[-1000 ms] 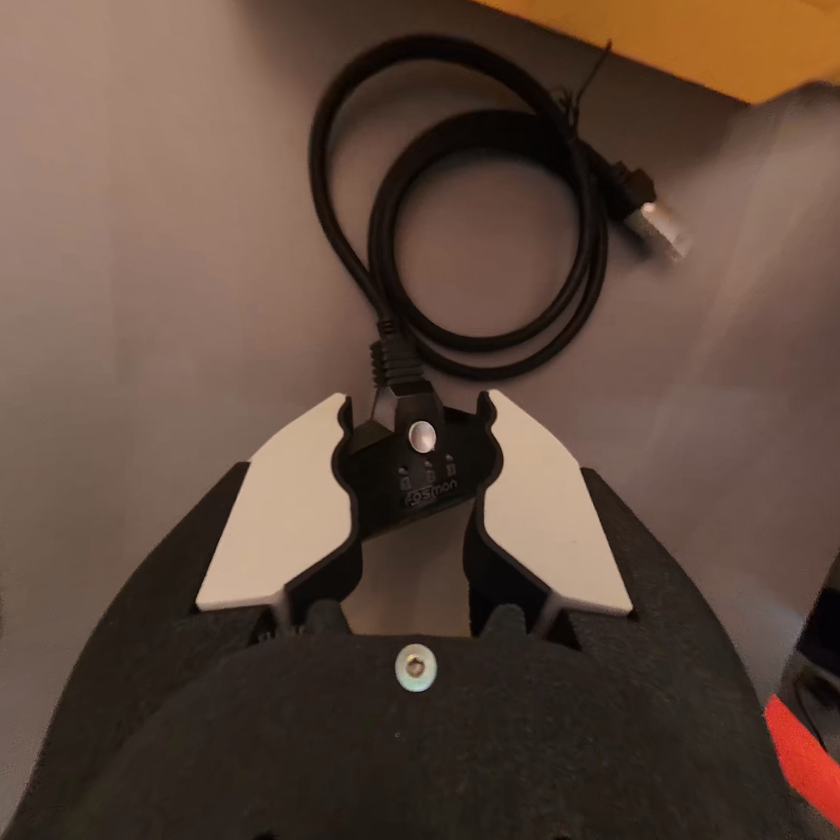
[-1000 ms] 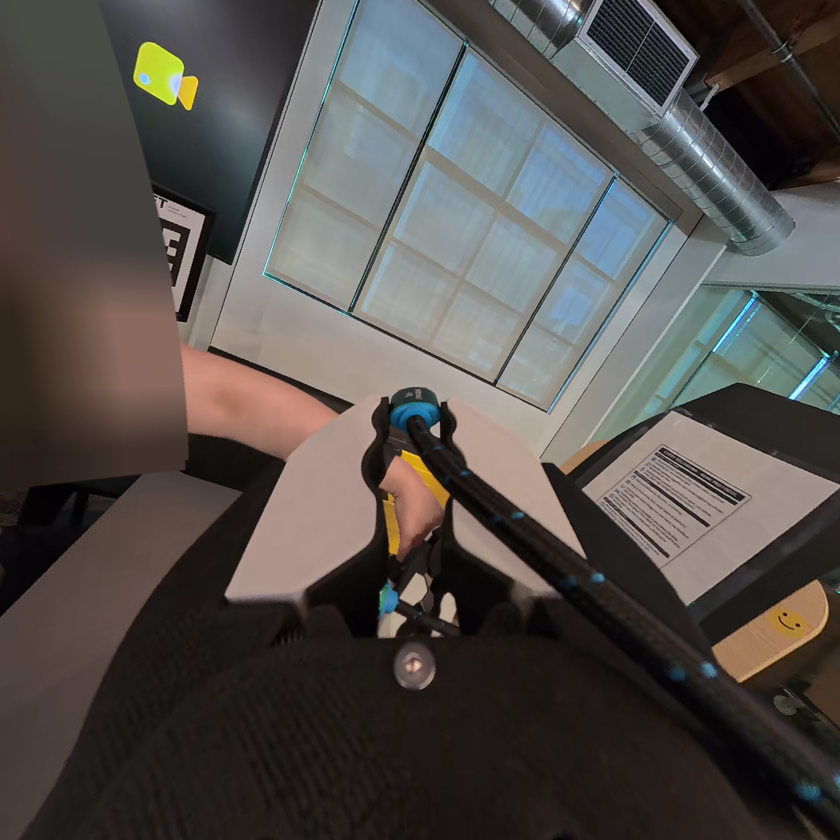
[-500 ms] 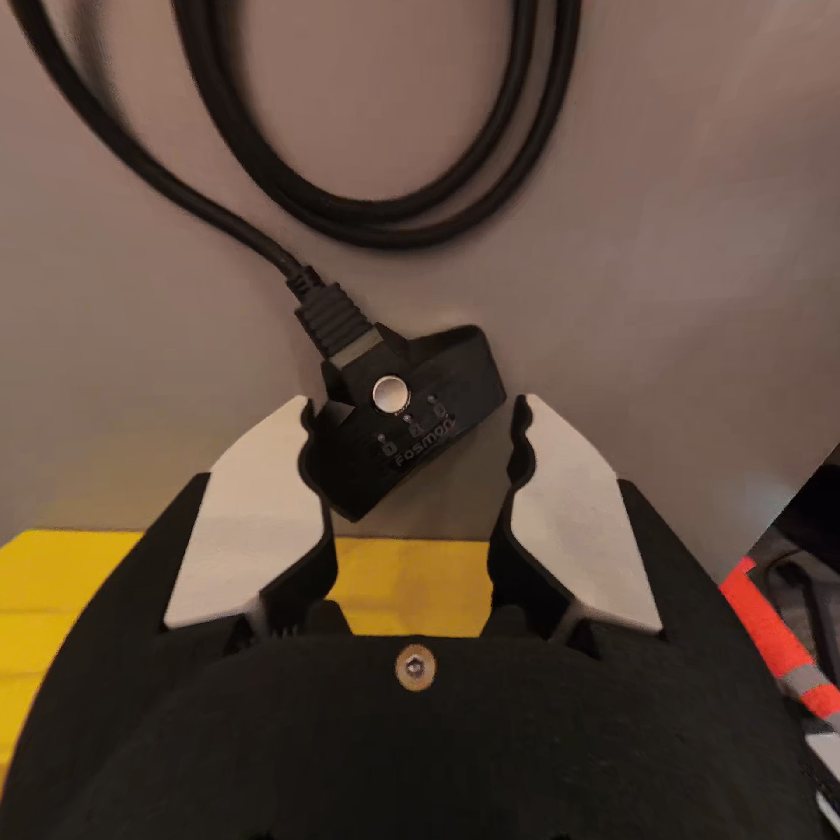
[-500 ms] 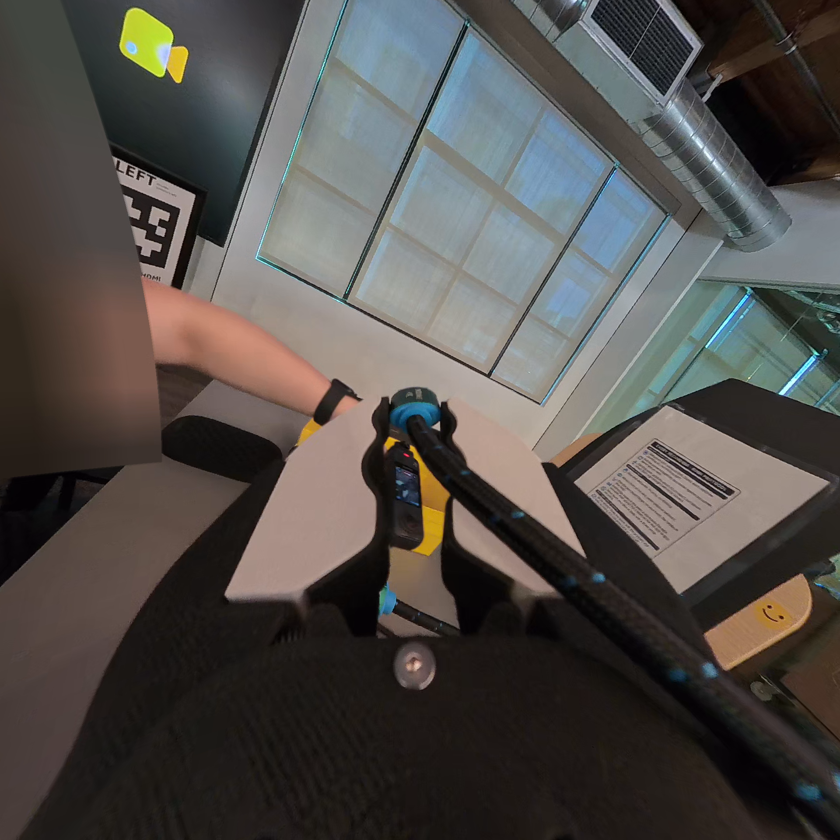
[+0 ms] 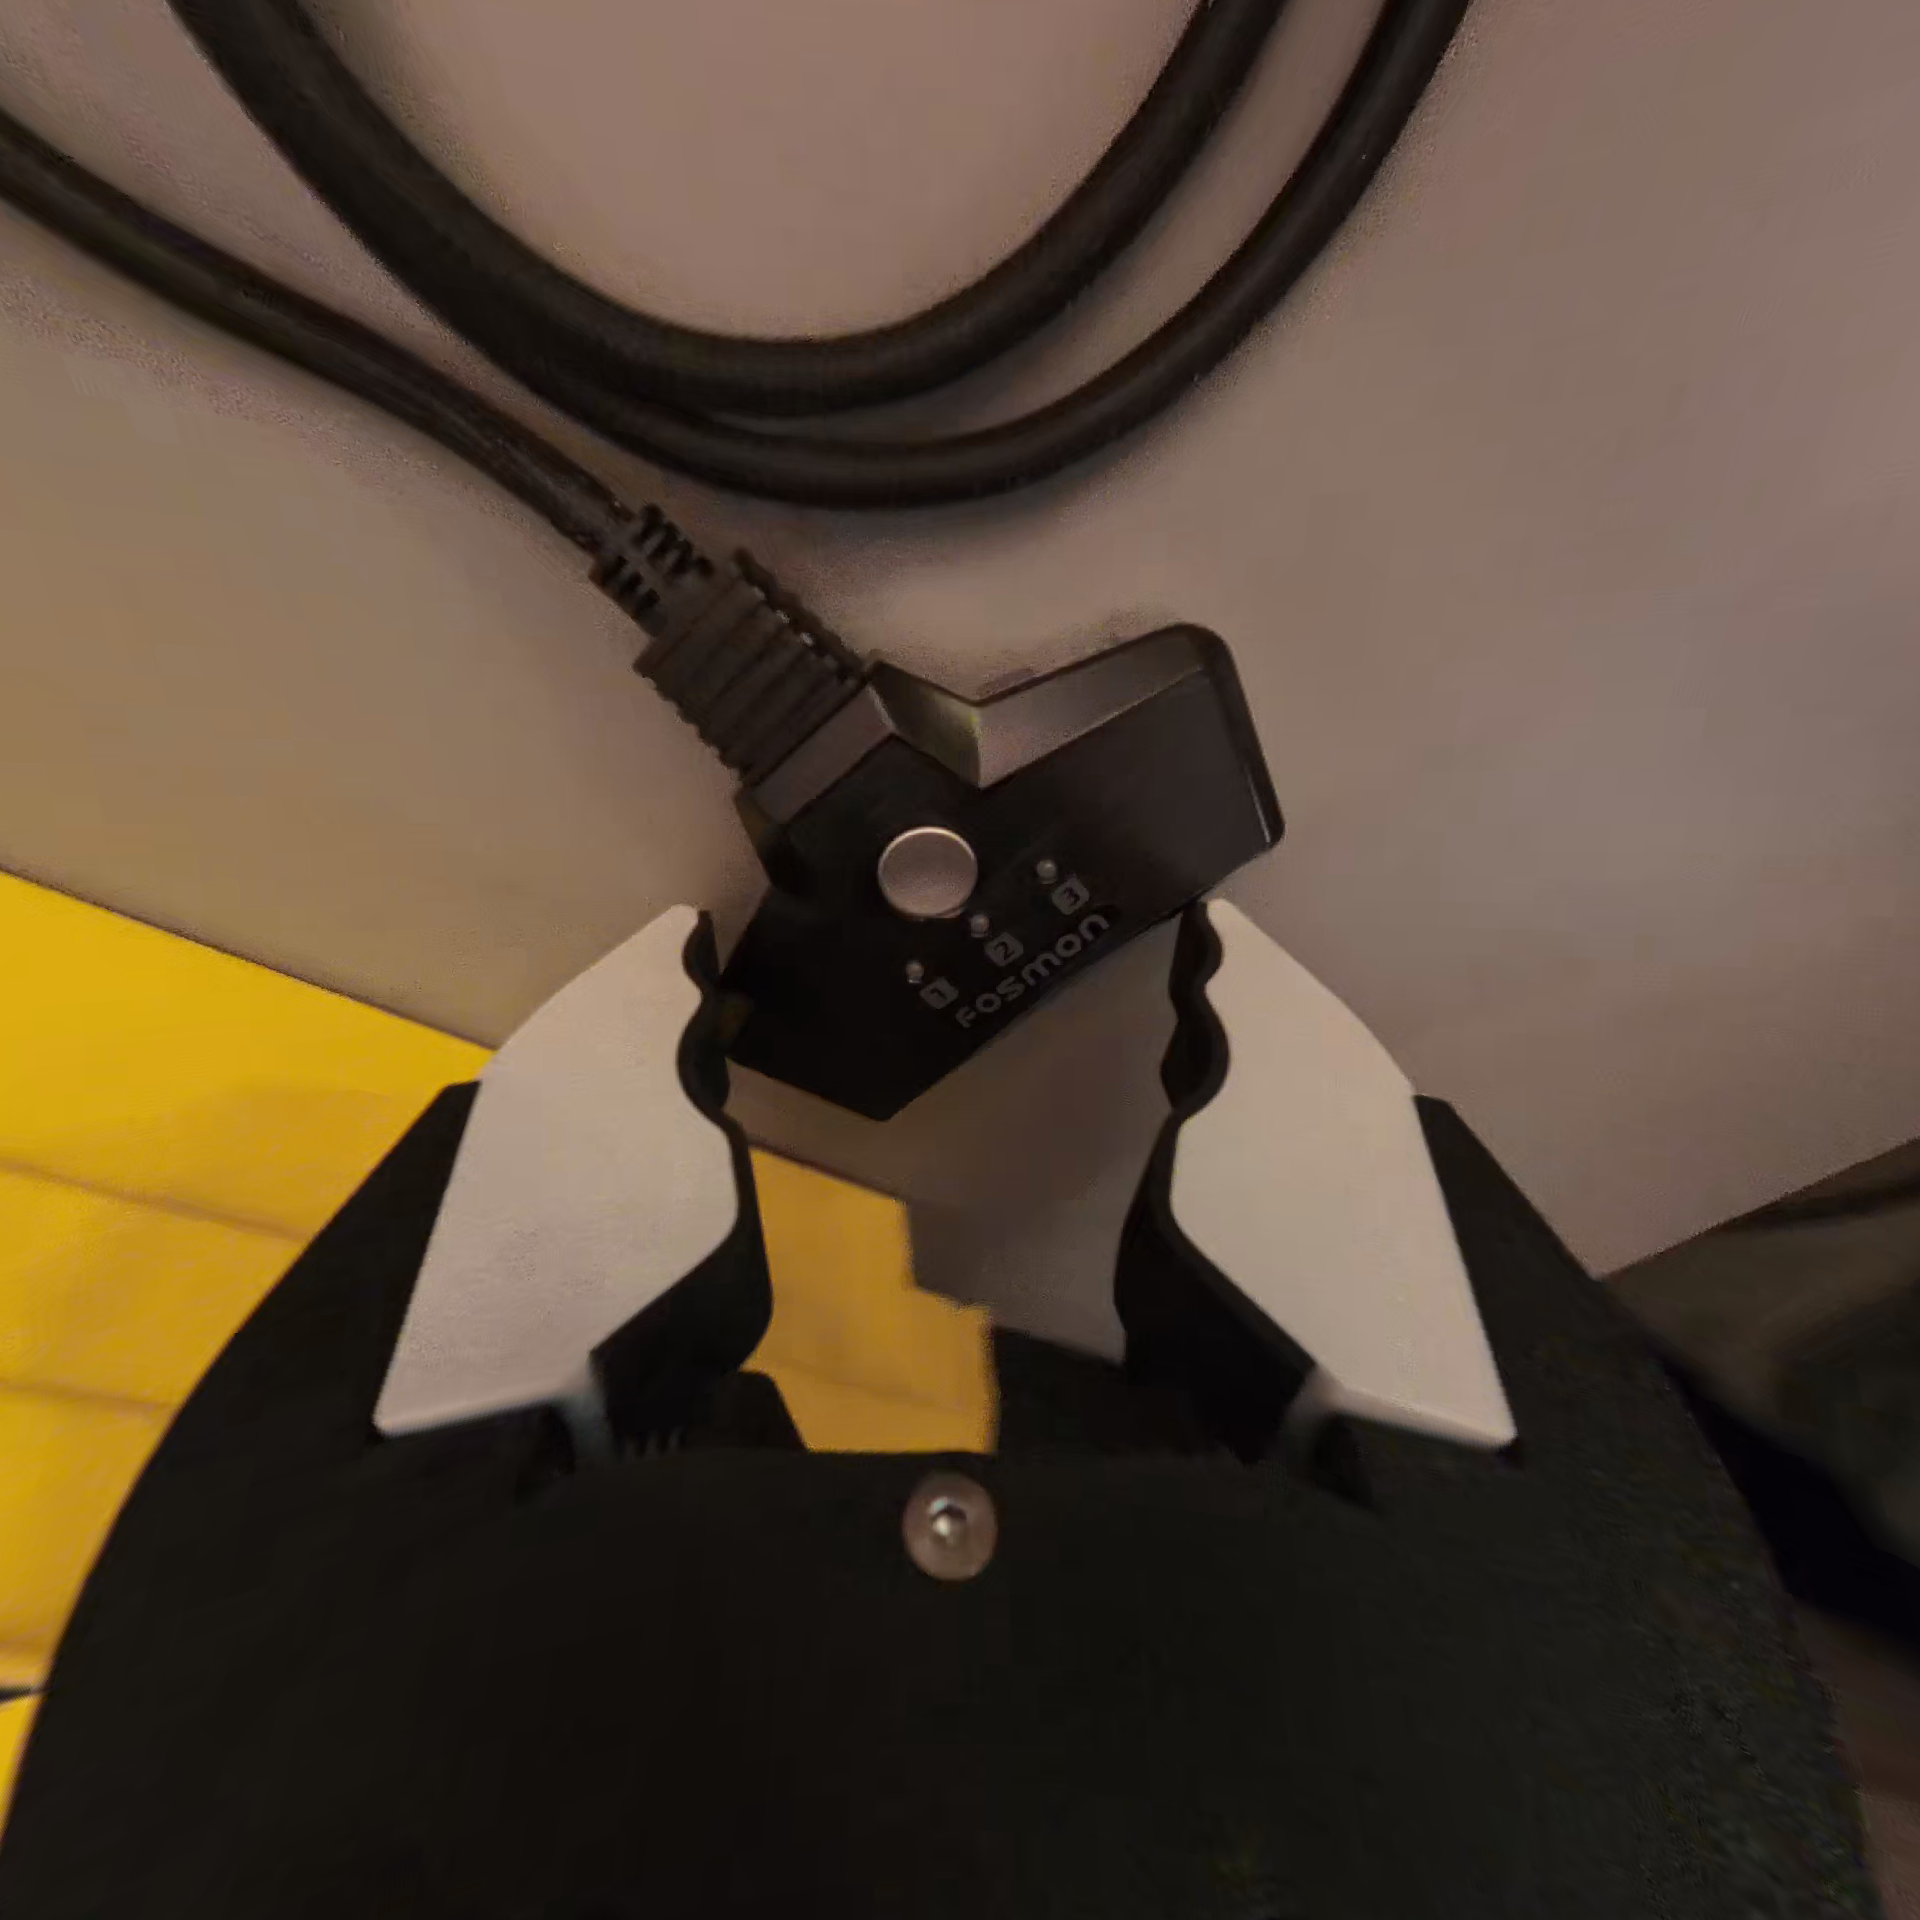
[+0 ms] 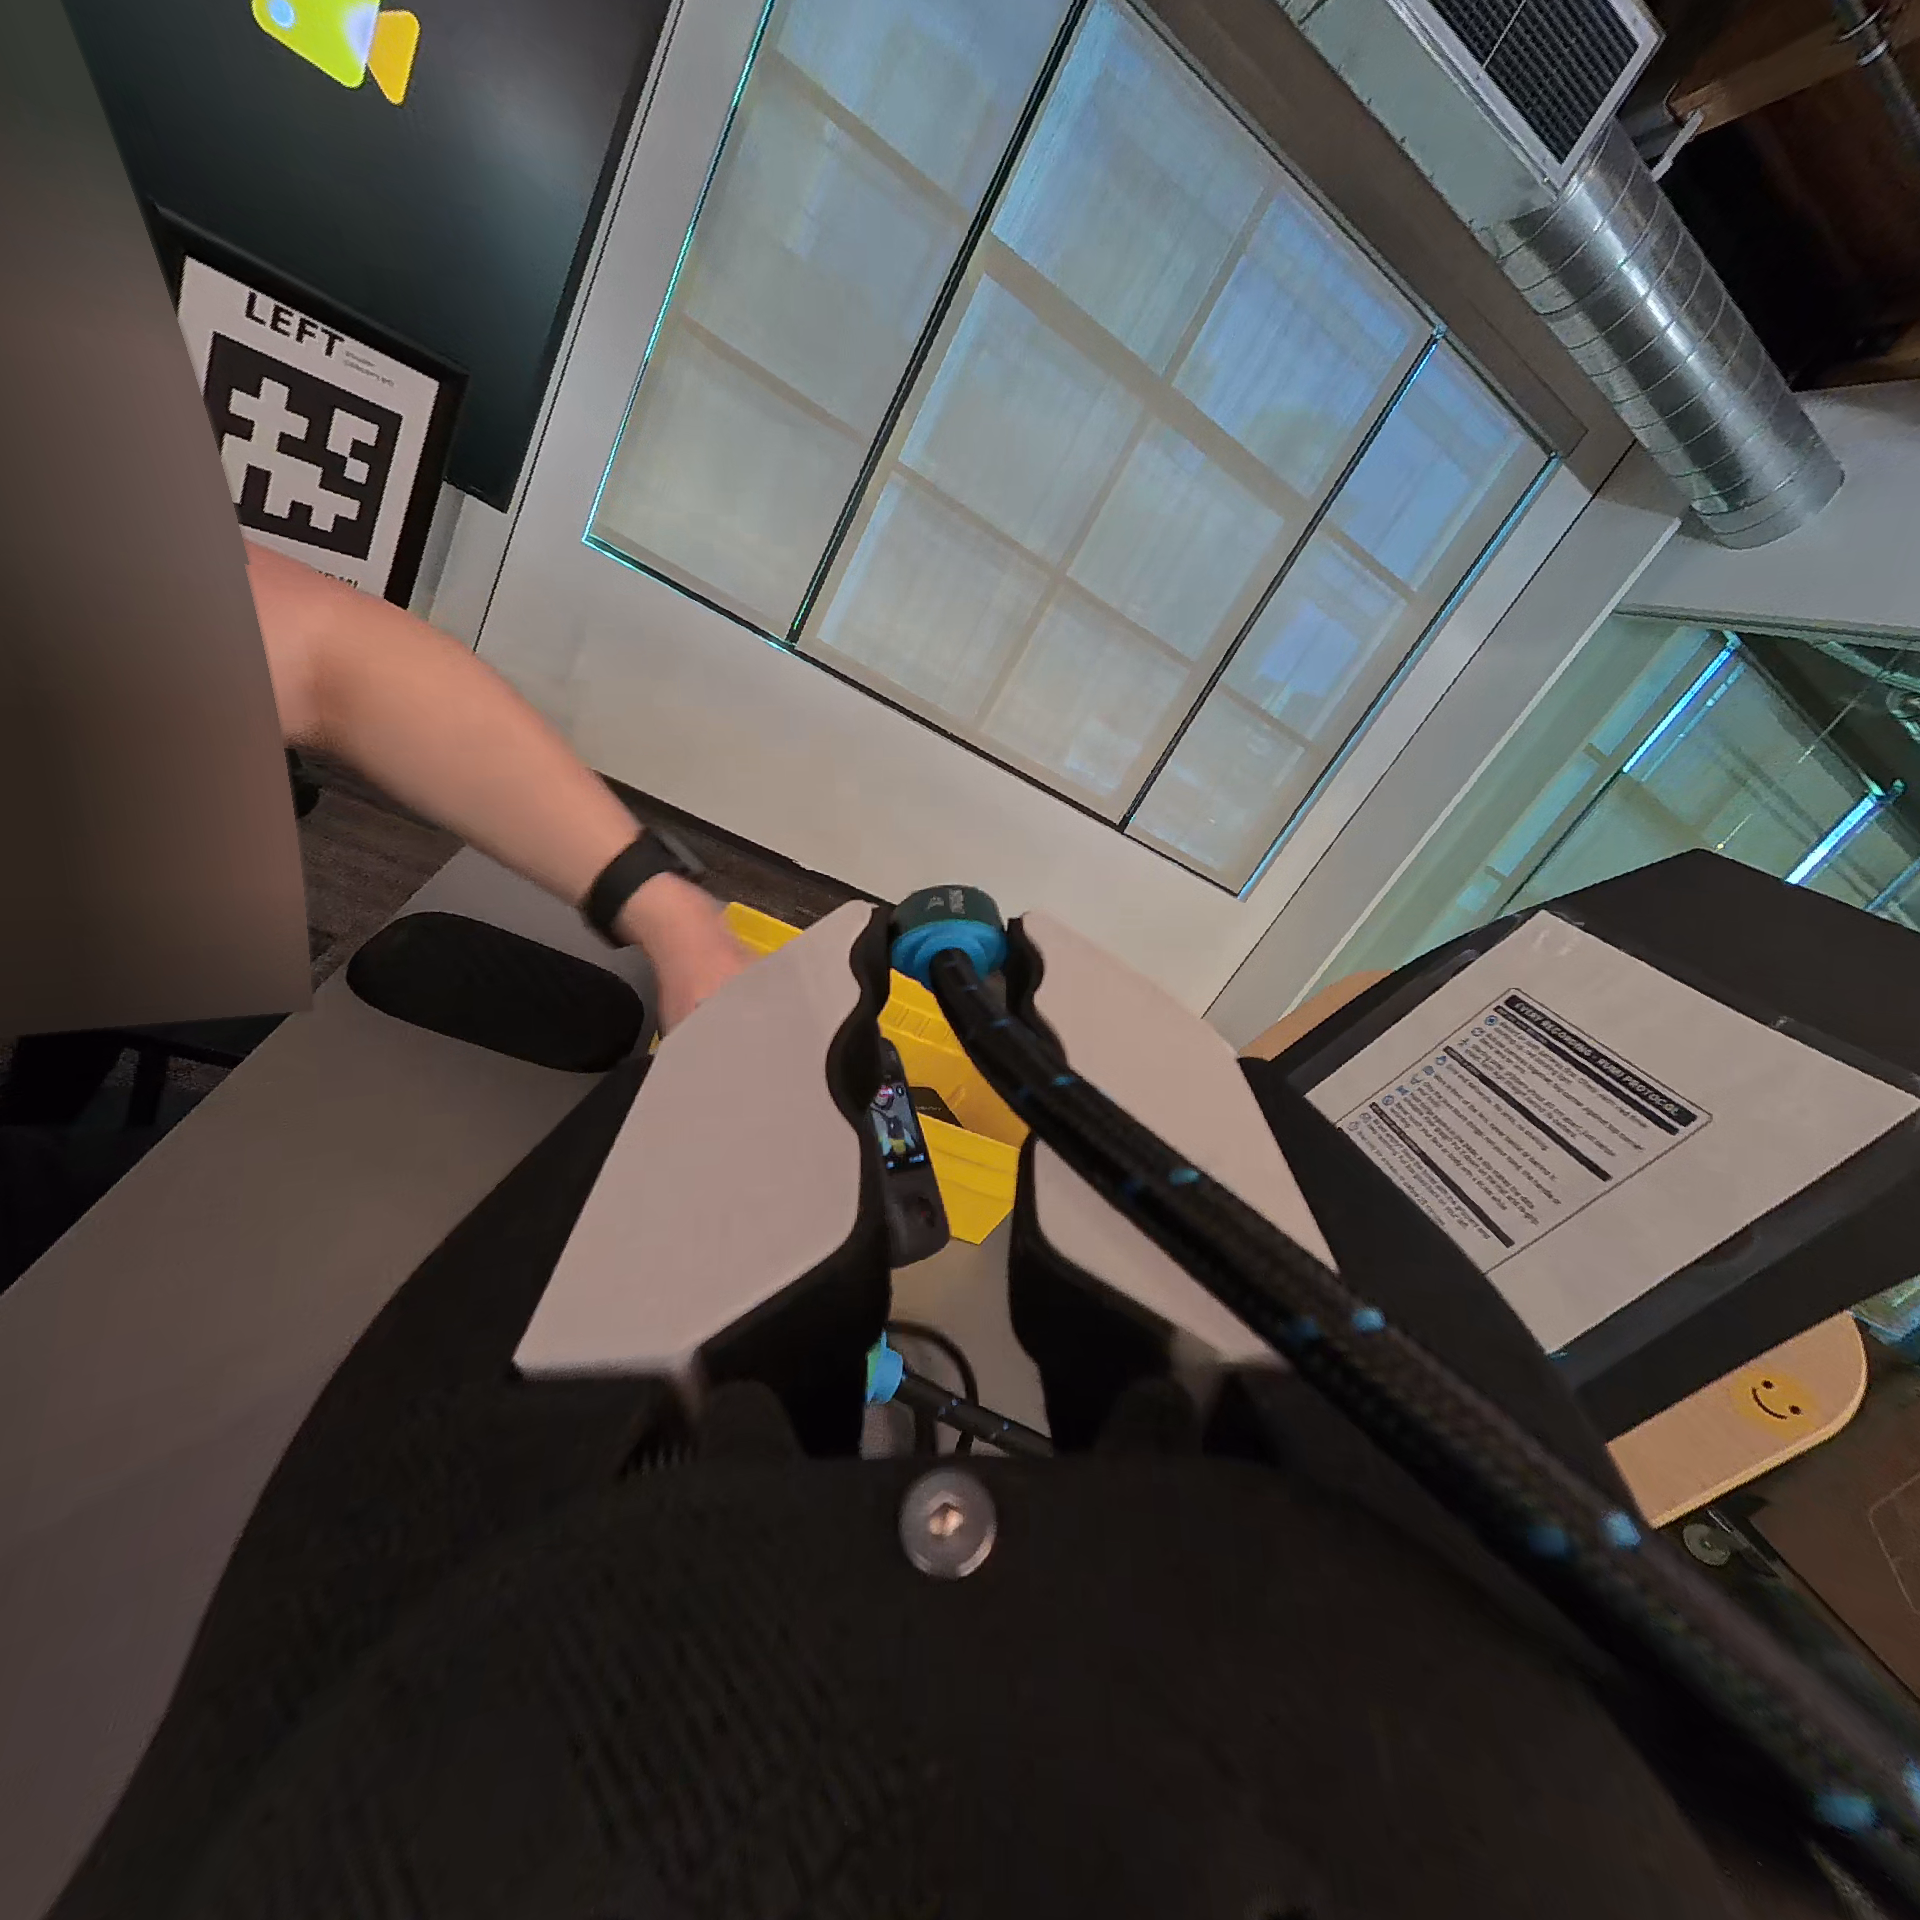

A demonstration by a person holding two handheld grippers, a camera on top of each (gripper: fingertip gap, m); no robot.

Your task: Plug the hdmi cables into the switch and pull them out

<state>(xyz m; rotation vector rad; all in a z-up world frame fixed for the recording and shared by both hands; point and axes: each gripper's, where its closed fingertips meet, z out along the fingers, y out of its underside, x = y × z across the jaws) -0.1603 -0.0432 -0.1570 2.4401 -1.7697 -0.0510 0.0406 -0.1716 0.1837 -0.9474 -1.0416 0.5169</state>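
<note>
Switch (image 5: pixel 997 894) askew at left gripper (image 5: pixel 945 1023) tips.
Left's jaws spread, barely bracketing its near corner; its long axis runs diagonal. Right gripper (image 6: pixel 948 961) pinches blue-flecked cable (image 6: pixel 1195 1205).

The left tool (image 5: pixel 940 940) is spread wide around the black HDMI switch (image 5: pixel 997 914), which lies tilted on the grey table (image 5: pixel 1558 520). The left finger (image 5: pixel 582 1164) touches the switch's near corner at 9 o'clock; the right finger (image 5: pixel 1320 1174) sits just beside it. The switch's black cable (image 5: pixel 790 416) runs off toward 11 o'clock and loops across 12. A yellow surface (image 5: pixel 208 1143) fills 8 o'clock.
</note>
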